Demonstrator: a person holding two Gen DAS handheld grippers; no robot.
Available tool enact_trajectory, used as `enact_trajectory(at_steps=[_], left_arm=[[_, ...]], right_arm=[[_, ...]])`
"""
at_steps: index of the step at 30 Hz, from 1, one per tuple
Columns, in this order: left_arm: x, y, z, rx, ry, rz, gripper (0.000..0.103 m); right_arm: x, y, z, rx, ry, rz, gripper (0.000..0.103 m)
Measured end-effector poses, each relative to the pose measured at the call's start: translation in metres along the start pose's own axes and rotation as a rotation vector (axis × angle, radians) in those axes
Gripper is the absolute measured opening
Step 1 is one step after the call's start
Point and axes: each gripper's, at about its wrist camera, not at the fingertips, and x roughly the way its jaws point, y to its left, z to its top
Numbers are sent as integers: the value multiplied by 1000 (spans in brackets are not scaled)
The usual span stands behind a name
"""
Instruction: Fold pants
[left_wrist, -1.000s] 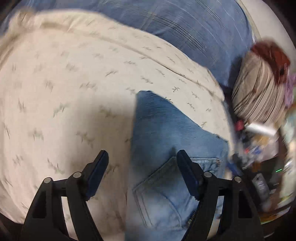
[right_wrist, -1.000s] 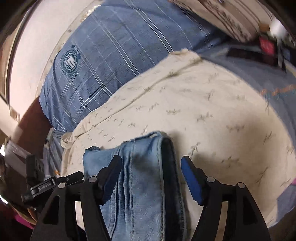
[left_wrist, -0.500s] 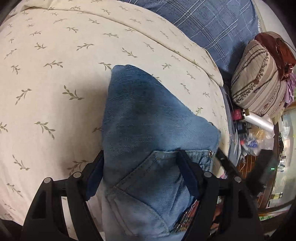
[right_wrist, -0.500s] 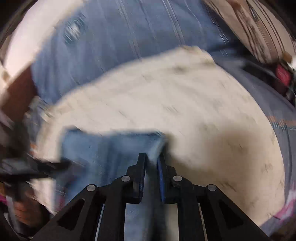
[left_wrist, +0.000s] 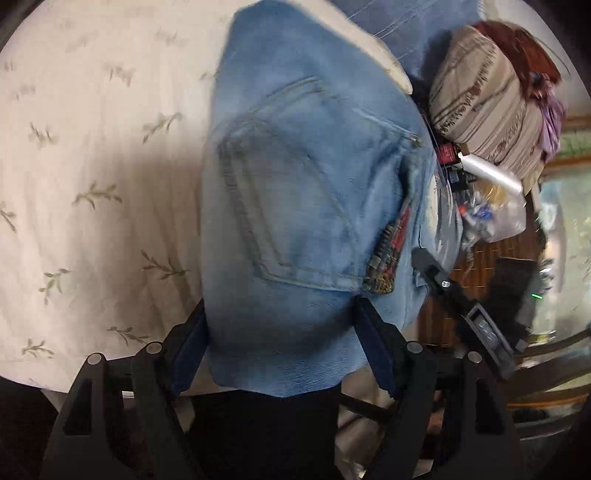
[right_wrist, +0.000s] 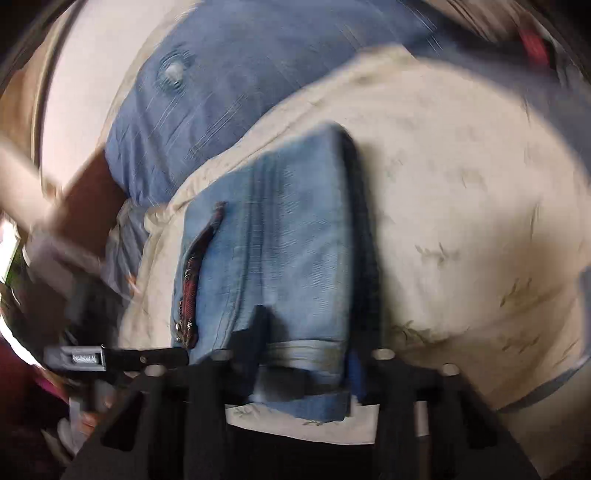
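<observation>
The folded blue jeans (left_wrist: 303, 192) lie on the cream leaf-print bedding (left_wrist: 92, 166), back pocket up and a red woven patch at their right edge. My left gripper (left_wrist: 280, 343) straddles the near end of the bundle, jaws wide, denim filling the gap between the fingers. In the right wrist view the jeans (right_wrist: 288, 229) reach away from me. My right gripper (right_wrist: 306, 350) is shut on their rolled hem at the near end. Each gripper also shows at the edge of the other's view, blurred.
A blue plaid pillow (right_wrist: 240, 92) lies beyond the cream bedding (right_wrist: 461, 184). A striped brown bundle (left_wrist: 487, 103) and a clutter of a plastic bag and small items (left_wrist: 491, 214) sit off the bed's right side. The bed's near edge runs just under both grippers.
My right gripper has shut on the jeans' hem. The left gripper has slid along the bundle, so the pocket now lies past its fingers. Both views have shifted sideways.
</observation>
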Motion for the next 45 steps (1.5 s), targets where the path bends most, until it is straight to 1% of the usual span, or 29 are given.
enact_trajectory(at_steps=[1,2,3,5,6,8,9,10,11,12,13,14,16,18,20,21,22,23,24,25,26,29,36,39,40,41,42,43,45], left_arm=[[-1,-3,-1,16,-7,9,76],[0,-5,-3,25,-12,20,76],[1,-4,-3,28,-13,30,76],[13,2,-6,37,-3,54,77],[14,2,-7,38,-6,54,77],[6,-6,-10,76,-19,75,76],[-3,-10,-11,106,-38,80,76],[-11,-11,-10,120,-51,69,76],[-19,-11,-7,123,-62,53,76],[-30,-8,-1,113,-91,31,76],[-36,-7,4,103,-122,30,76],[-44,-4,13,88,-163,43,76],[-46,2,32,59,-182,39,76],[-38,11,52,15,-156,23,76],[-26,15,66,-8,-138,21,76],[-21,13,67,-14,-131,23,76],[-15,13,69,-22,-120,22,76],[-7,12,70,-28,-108,20,77],[-6,15,69,-31,-107,21,79],[-3,14,69,-28,-121,31,81],[-2,13,68,-19,-139,39,84],[-2,13,68,0,-159,48,86],[7,8,77,24,-169,49,88],[9,7,77,22,-172,47,88],[9,6,77,23,-172,46,88],[11,1,77,36,-153,25,78],[9,-3,74,50,-138,14,72],[4,-7,70,65,-152,16,67],[-6,-11,63,82,-156,-17,59]], right_arm=[[-7,10,-1,-51,-31,-46,18],[-10,21,-5,-134,-54,-127,18],[-6,23,-8,-176,-40,-172,18],[20,16,-17,-211,45,-248,25],[22,13,-16,-202,46,-248,29],[14,9,-8,-148,32,-219,43],[7,6,-2,-110,18,-174,45],[-2,1,3,-63,-7,-115,48],[-5,-3,6,-33,-23,-83,55],[-10,-12,11,20,-41,-45,62],[-18,-22,11,63,-58,-27,73],[-17,-29,18,103,-69,-16,76],[-7,-40,28,154,-62,5,76],[15,-55,39,214,-25,40,76],[35,-62,41,261,14,80,76],[44,-64,39,283,34,112,76],[55,-64,36,291,62,176,77],[61,-61,35,272,61,207,83],[61,-54,34,227,43,211,87],[62,-49,33,194,45,211,92],[63,-46,33,159,50,194,92],[64,-41,34,106,70,167,92],[66,-40,35,125,65,139,92],[67,-31,34,121,63,83,92],[68,-25,35,109,64,46,89],[67,-16,35,80,70,5,80],[64,-4,34,39,75,-15,73],[61,8,34,2,78,-34,65],[53,38,31,-104,82,-99,64]])
